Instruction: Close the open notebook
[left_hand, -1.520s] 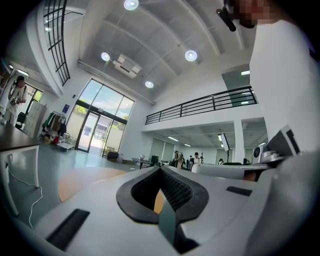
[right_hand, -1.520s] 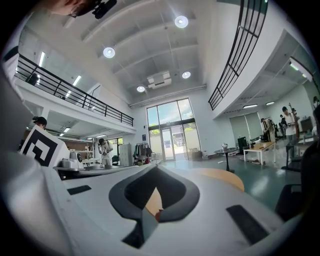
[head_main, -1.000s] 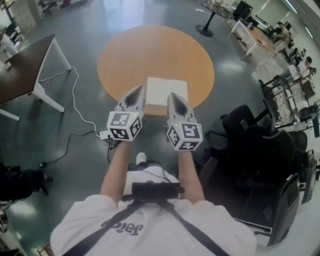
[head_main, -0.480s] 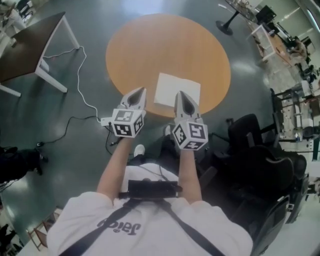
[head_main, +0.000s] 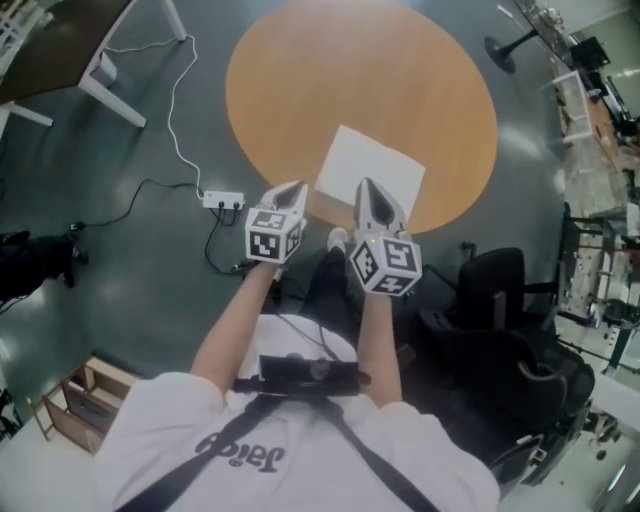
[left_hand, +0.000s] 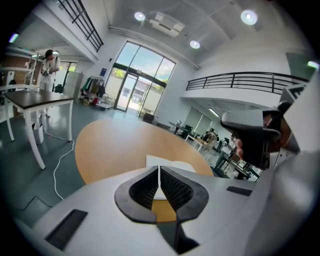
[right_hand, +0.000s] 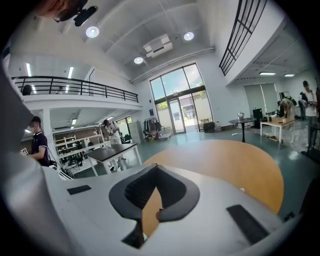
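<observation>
Notebook (head_main: 372, 176) lies flat, white pages up, at the near edge of the round desk (head_main: 330, 80), where the left tool (head_main: 297, 187) and right tool (head_main: 366, 184), both clenched and empty, hover beside its near side, apparently positioned to reach a cover.

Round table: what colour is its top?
Plain orange-tan, no pattern; the round table shows best in the head view.

My left forearm (head_main: 232, 325) and right forearm (head_main: 378, 340) reach forward side by side. My left gripper (head_main: 296, 190) points ahead, tilted slightly down, jaws together and empty. My right gripper (head_main: 368, 188), just beside it, has its jaws together on nothing too.
</observation>
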